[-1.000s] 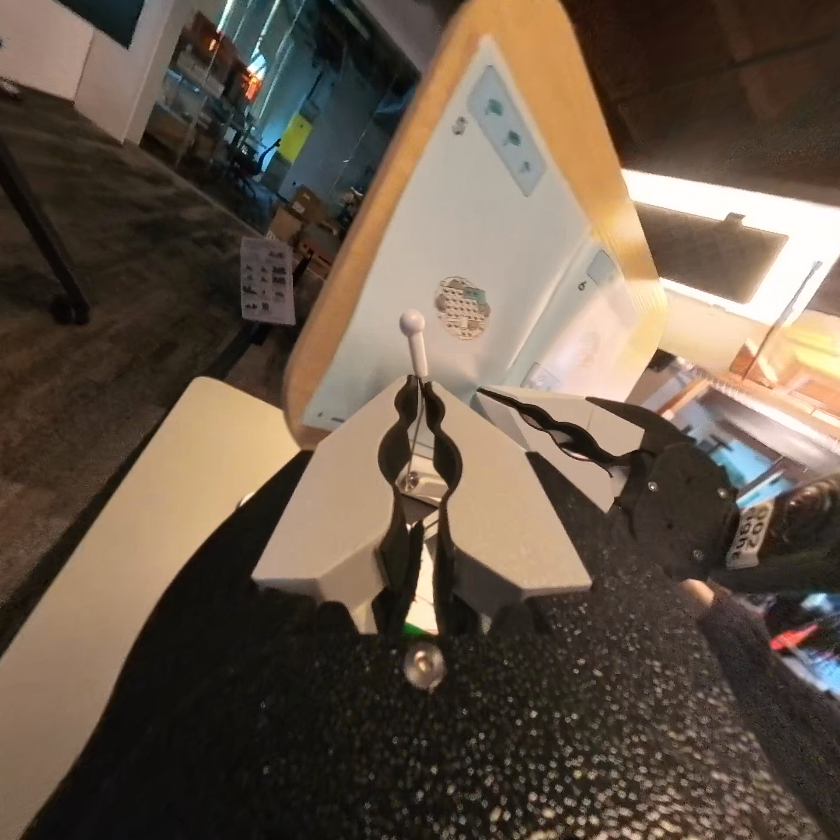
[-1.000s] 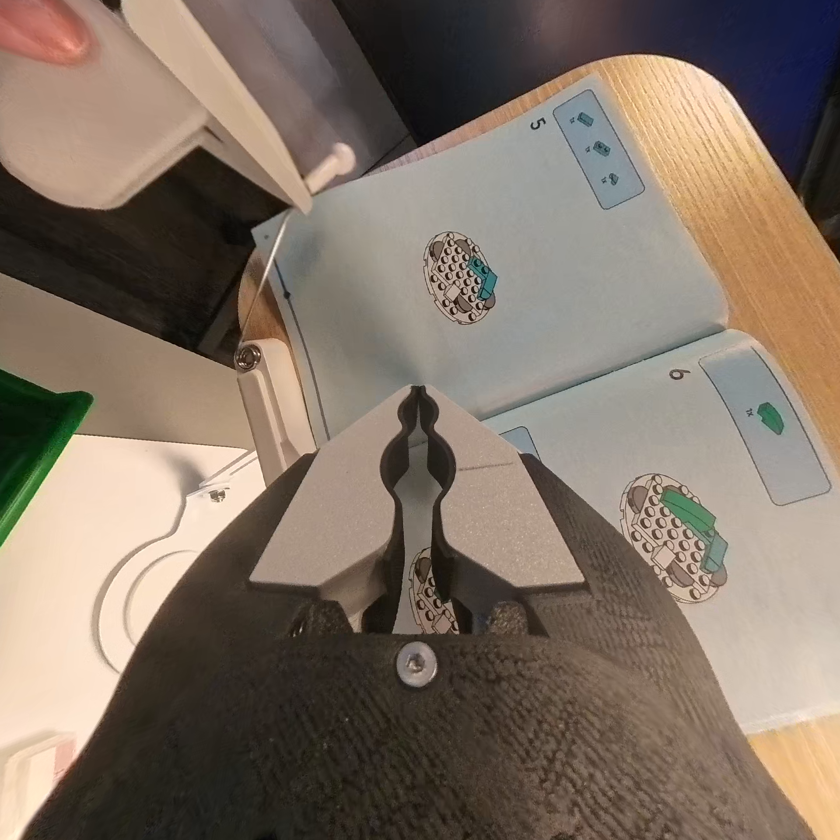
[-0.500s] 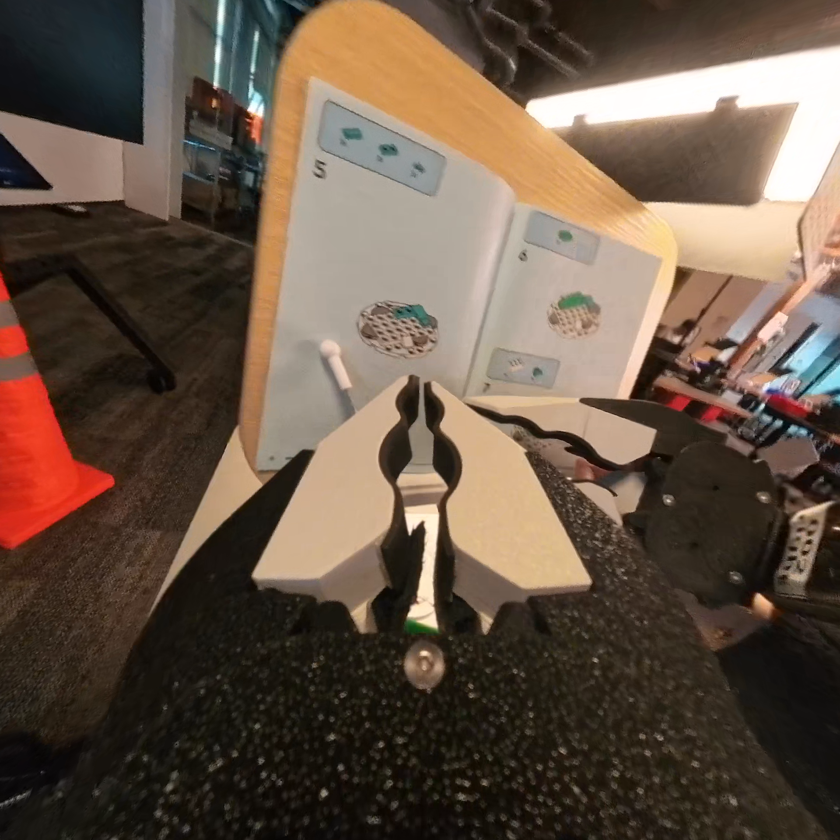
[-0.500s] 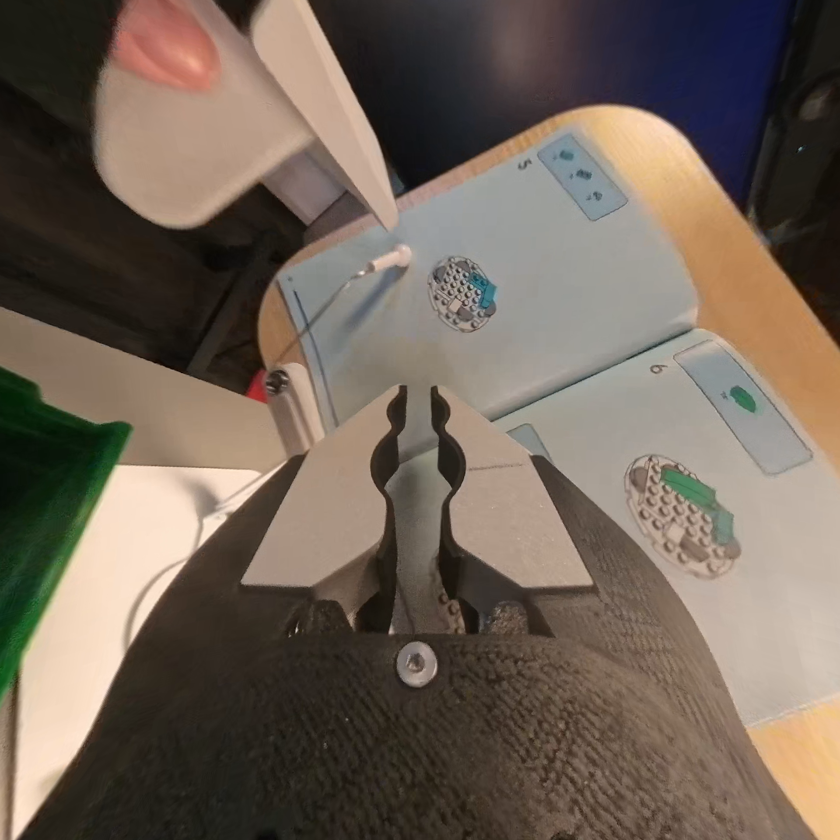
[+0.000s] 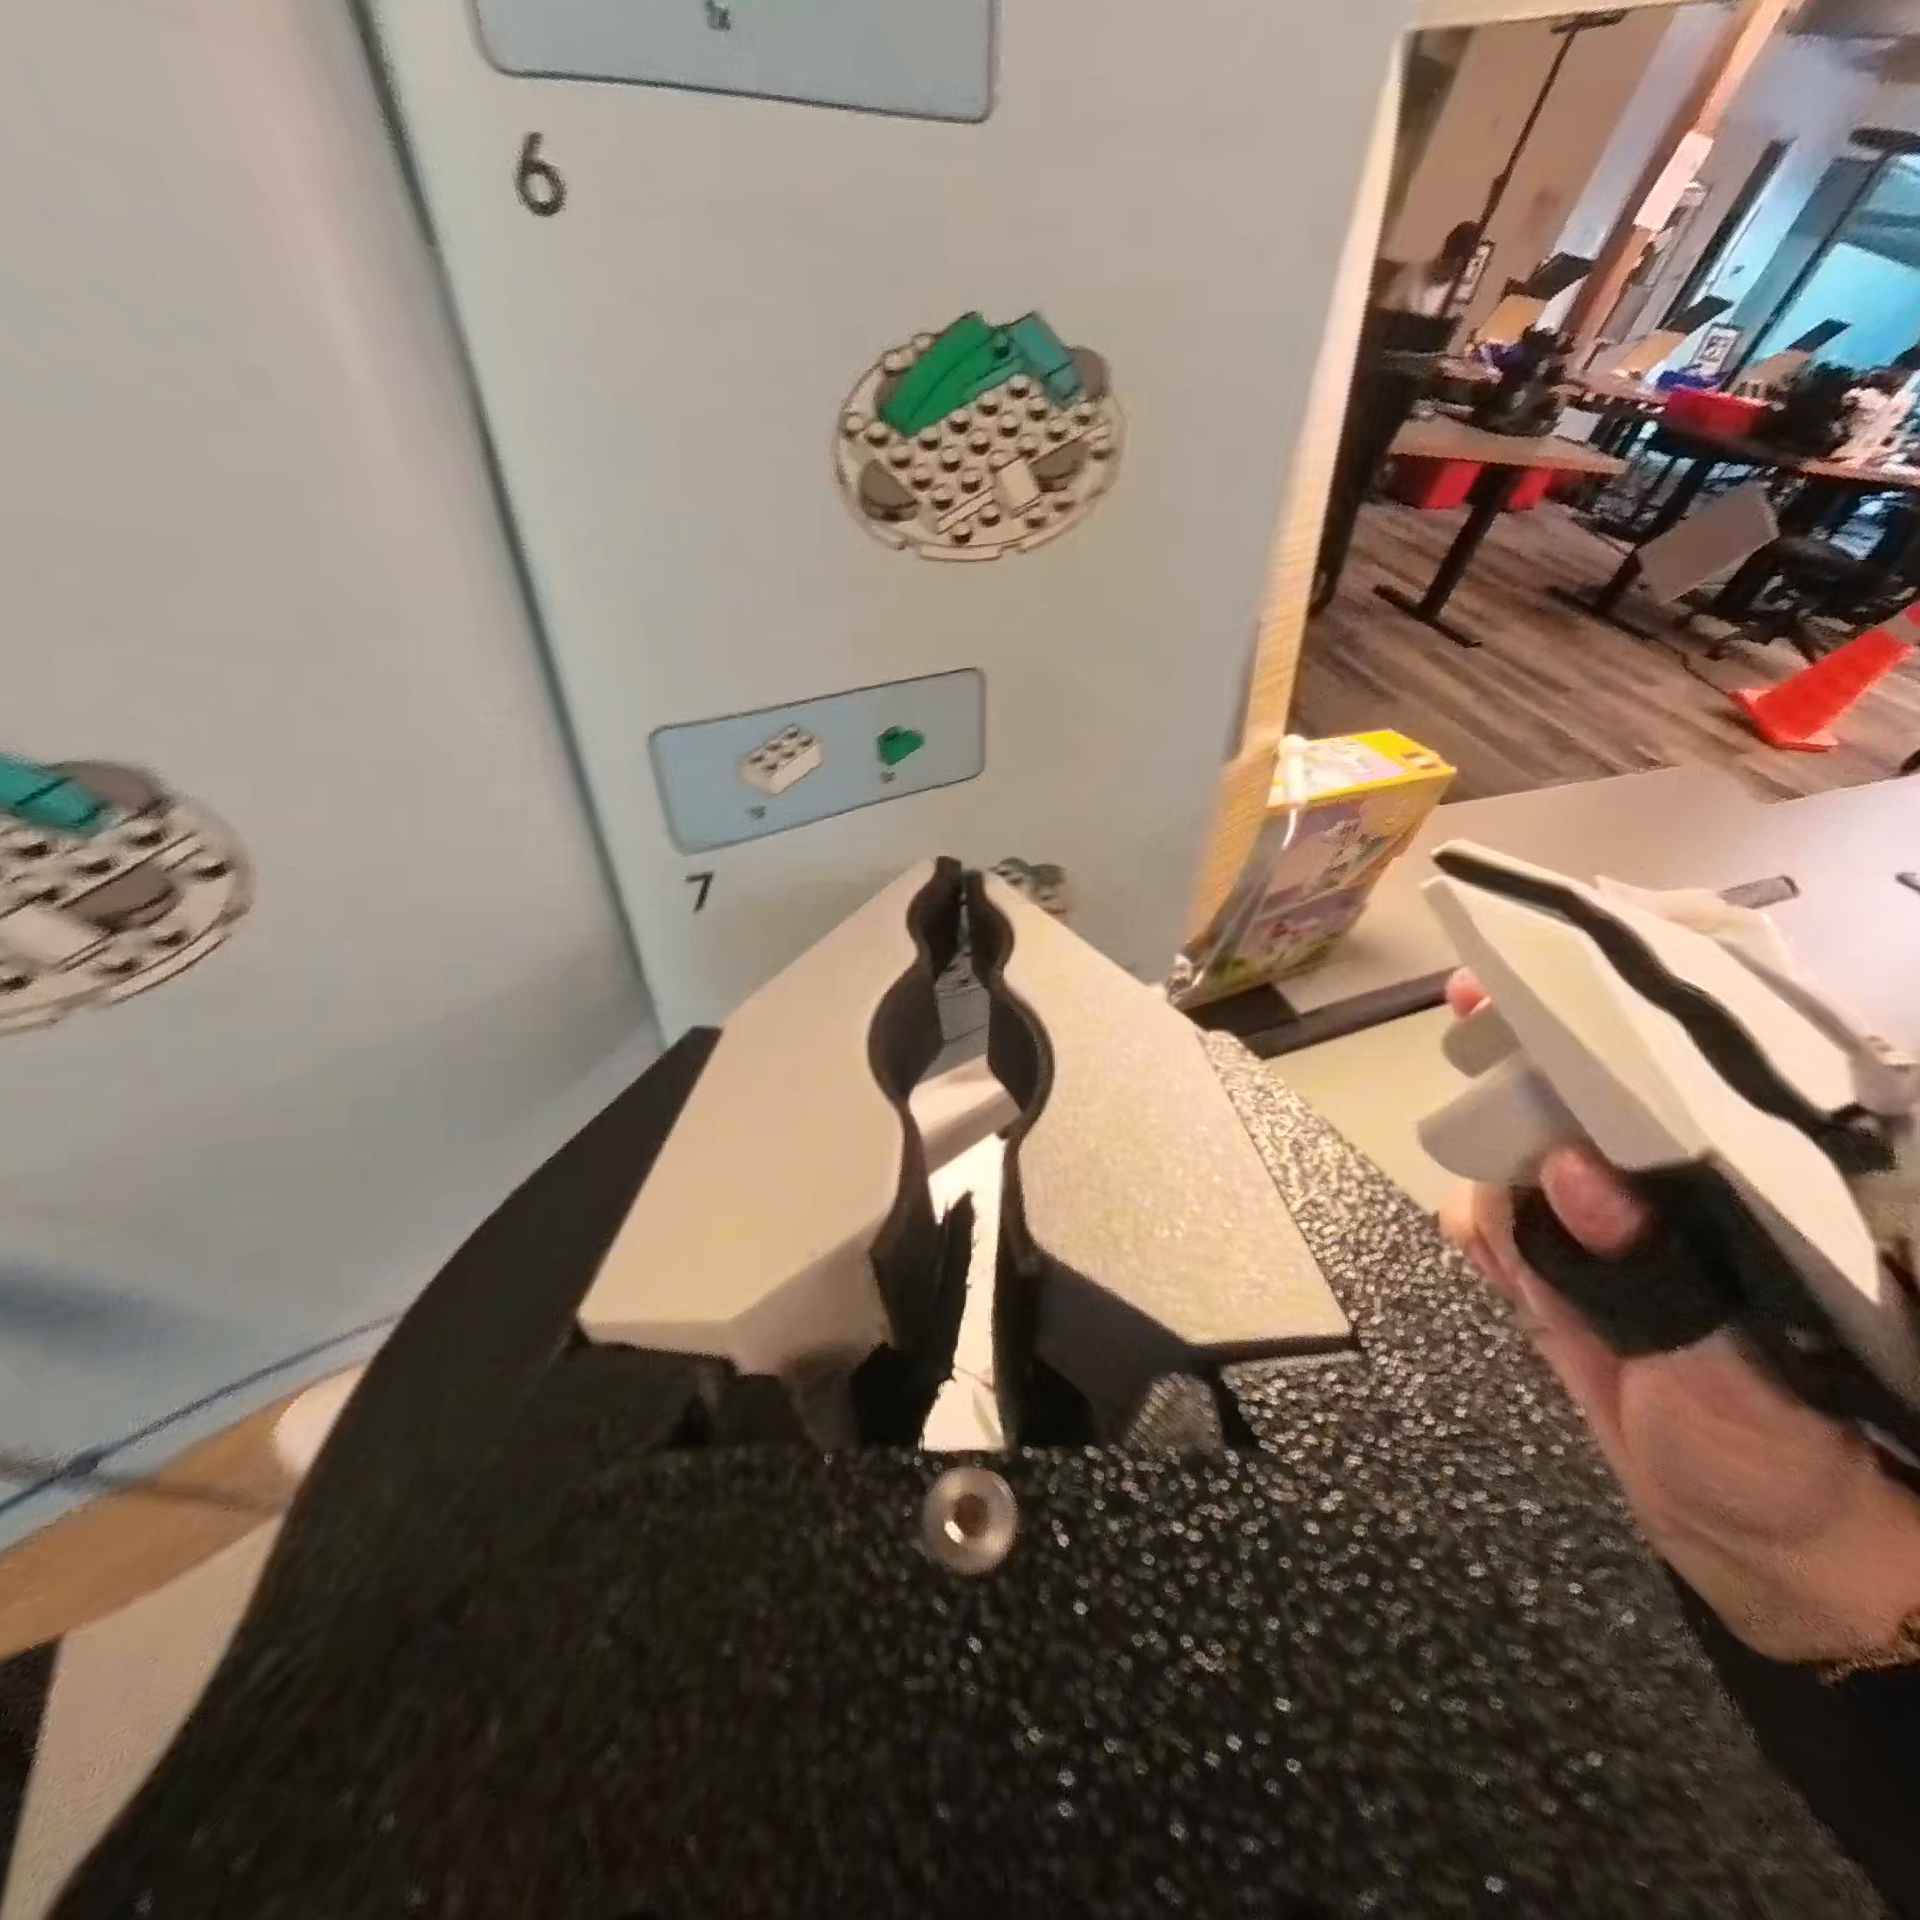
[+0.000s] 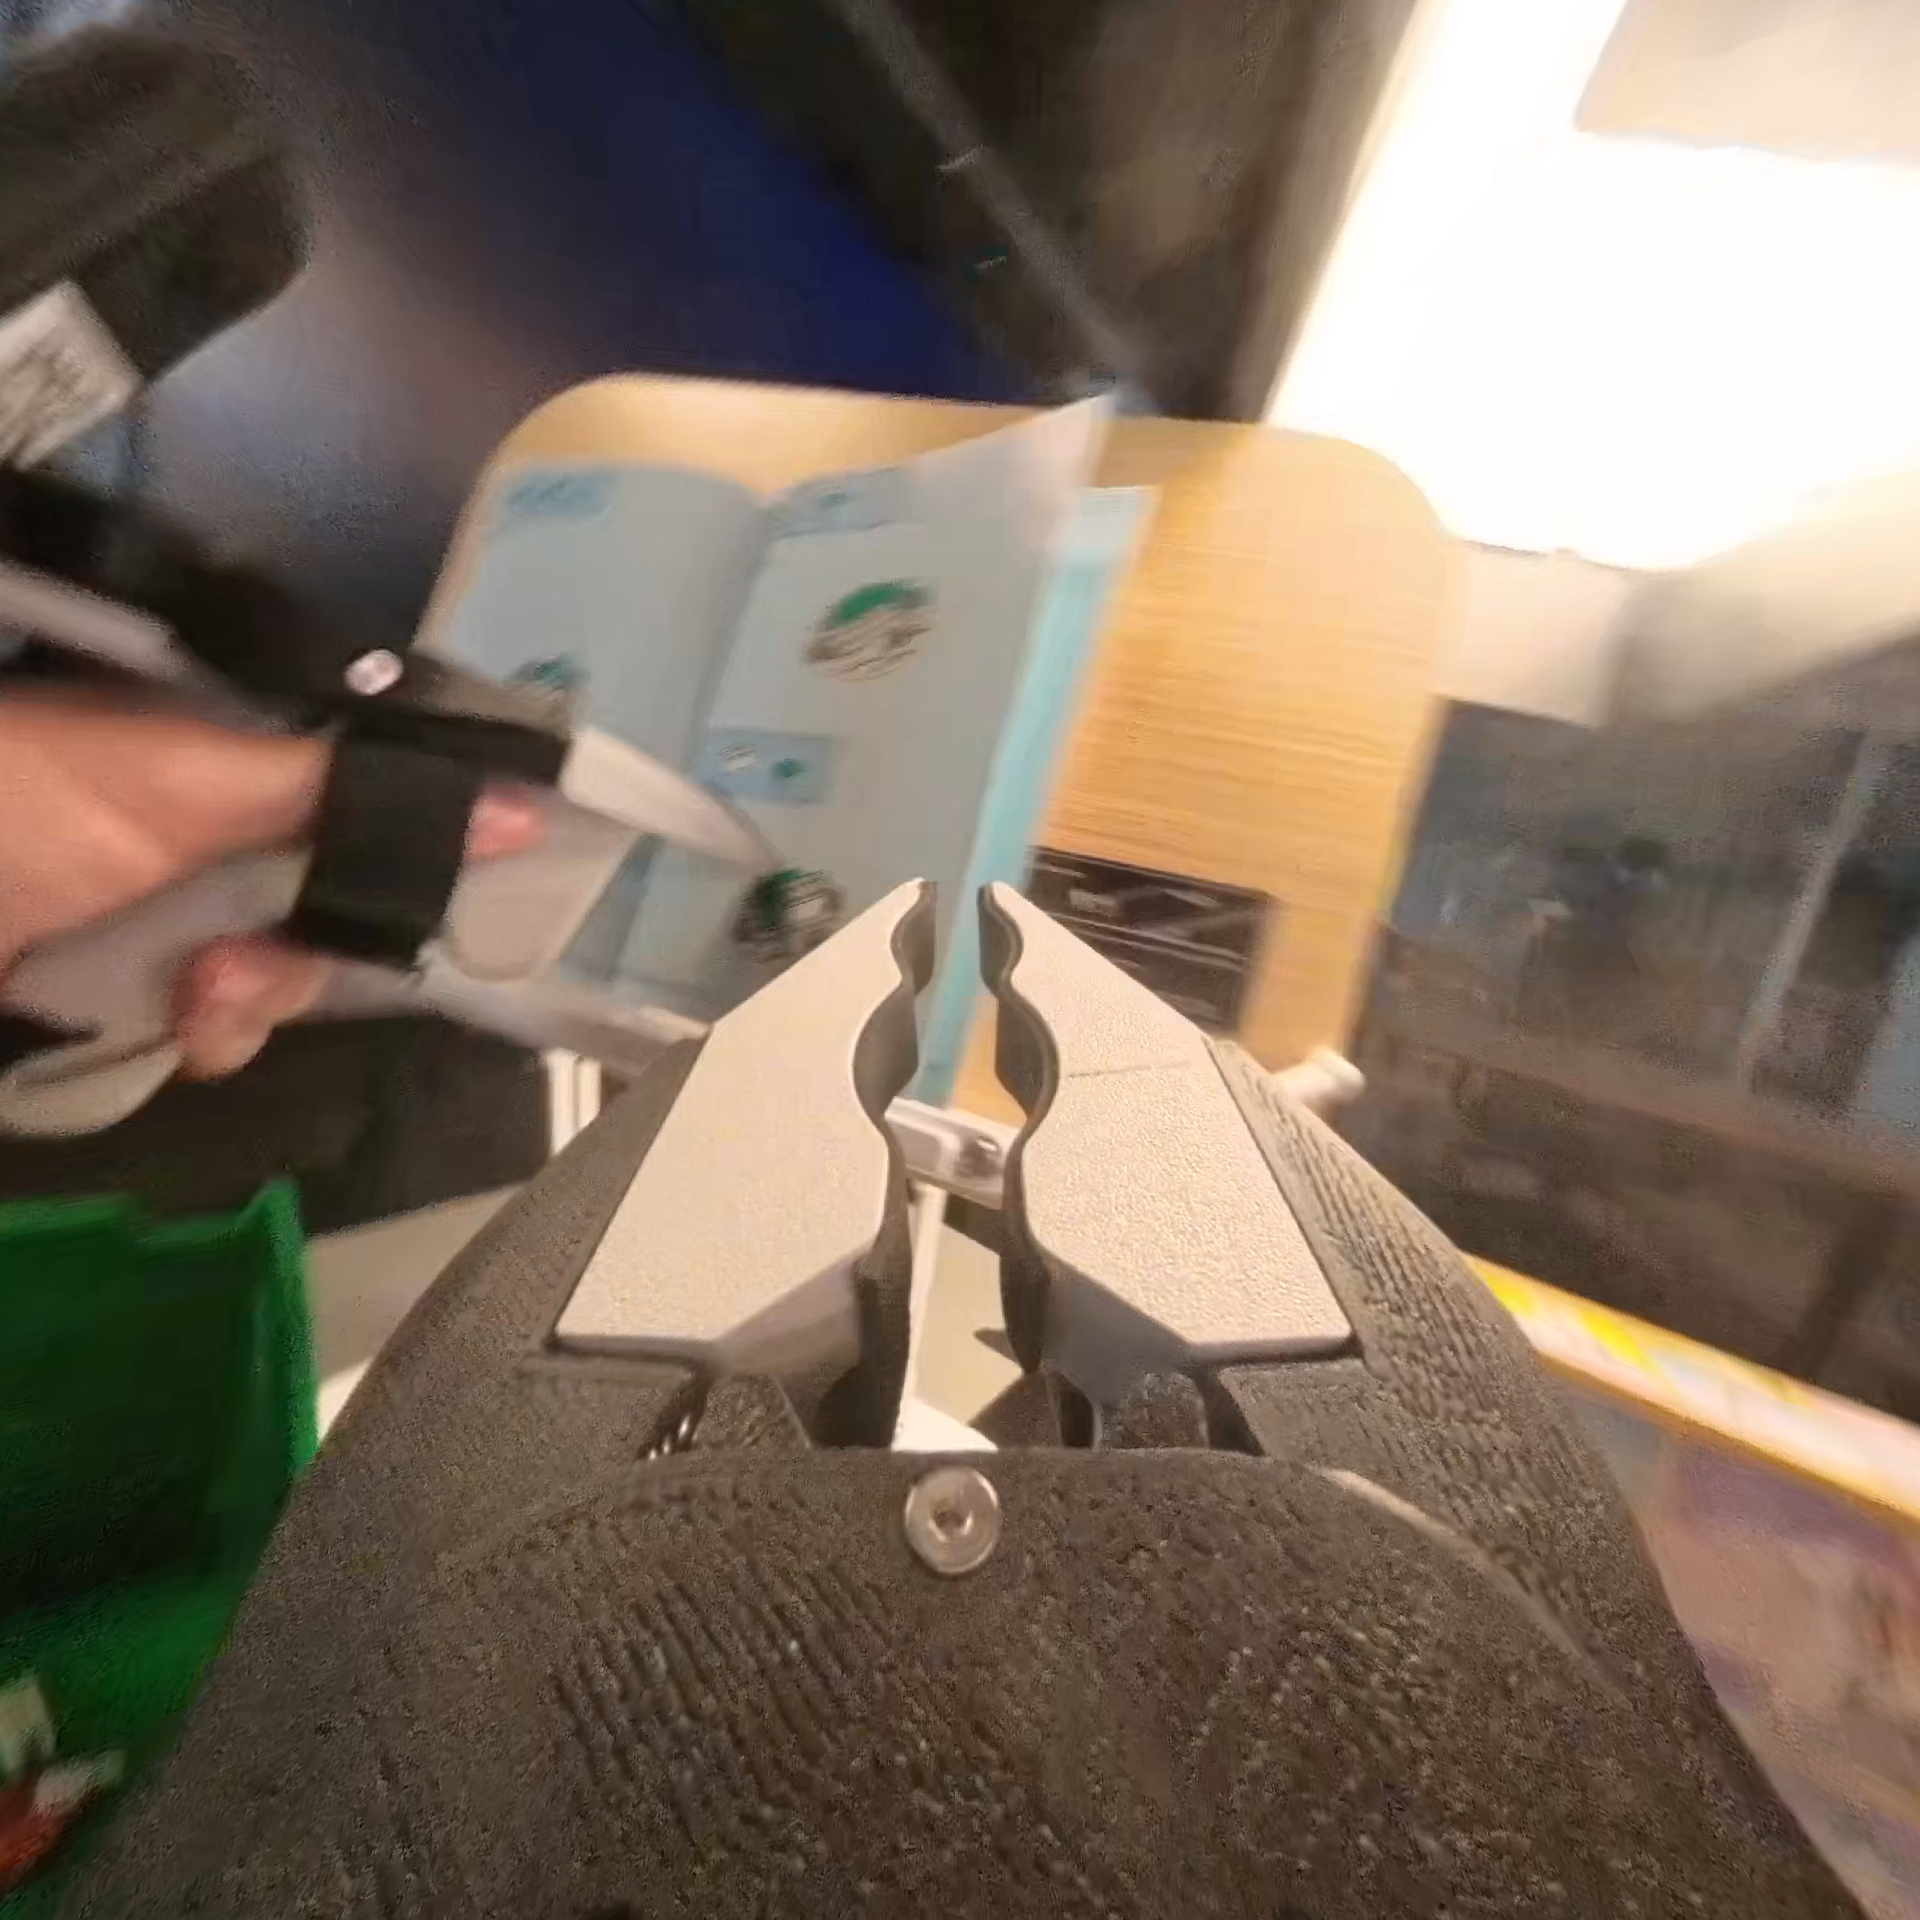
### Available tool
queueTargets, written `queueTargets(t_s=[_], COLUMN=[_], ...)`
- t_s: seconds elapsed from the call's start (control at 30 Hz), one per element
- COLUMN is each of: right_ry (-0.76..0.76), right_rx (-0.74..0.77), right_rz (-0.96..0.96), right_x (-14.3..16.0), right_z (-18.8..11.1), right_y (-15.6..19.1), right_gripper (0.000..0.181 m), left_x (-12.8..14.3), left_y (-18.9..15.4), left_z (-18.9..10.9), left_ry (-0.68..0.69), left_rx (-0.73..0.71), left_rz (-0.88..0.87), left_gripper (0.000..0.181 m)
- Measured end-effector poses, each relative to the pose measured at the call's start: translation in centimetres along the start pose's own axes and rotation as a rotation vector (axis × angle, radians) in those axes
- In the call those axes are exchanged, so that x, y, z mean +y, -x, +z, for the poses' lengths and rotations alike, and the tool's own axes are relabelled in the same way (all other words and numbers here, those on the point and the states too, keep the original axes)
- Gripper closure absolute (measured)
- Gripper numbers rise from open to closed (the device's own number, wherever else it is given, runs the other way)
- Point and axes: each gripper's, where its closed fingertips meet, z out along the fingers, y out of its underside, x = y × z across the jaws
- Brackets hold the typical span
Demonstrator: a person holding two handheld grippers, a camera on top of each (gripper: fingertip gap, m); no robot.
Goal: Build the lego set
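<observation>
The light-blue instruction booklet (image 5: 727, 520) stands open on a wooden board and fills the left wrist view. My left gripper (image 5: 956, 883) is shut and empty, its tips close to the bottom of the booklet's right page. My right gripper (image 6: 956, 899) has its jaws a little apart, with nothing between them. It also shows in the left wrist view (image 5: 1439, 868), held in a hand to the right. In the blurred right wrist view, one page (image 6: 1029, 623) of the booklet (image 6: 644, 623) stands out edge-on, and the left gripper (image 6: 748, 847) points at the lower page. No loose bricks show.
A yellow lego box (image 5: 1320, 862) stands on the white table (image 5: 1662, 831) right of the board. A green bin (image 6: 135, 1403) is at my lower left. The wooden board (image 6: 1247, 675) rises behind the booklet. Desks and an orange cone (image 5: 1829, 696) are far off. The grippers' ends are close to 9 cm from one another.
The left gripper has moved in close to the booklet's right page. The right gripper's jaws have parted and it has swung right and low. One page now stands out from the booklet.
</observation>
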Motion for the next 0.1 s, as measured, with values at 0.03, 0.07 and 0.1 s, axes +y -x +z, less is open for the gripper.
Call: queueTargets(t_s=[0.03,0.07,0.1], right_ry=[0.030,0.083,0.127], right_rx=[0.061,0.111,0.144], right_rz=[0.091,0.183,0.277], right_x=[0.8,2.0,3.2], right_z=[-0.4,-0.5,-0.6], right_y=[-1.8,-3.3,-4.3], right_gripper=[0.175,0.172,0.166], left_x=[0.0,0.0,0.0], left_y=[-0.2,-0.2,-0.1], left_z=[0.5,0.9,1.3], left_ry=[0.008,0.018,0.024], left_rx=[0.006,0.001,-0.004], left_rz=[-0.005,-0.007,-0.009], left_gripper=[0.181,0.181,0.181])
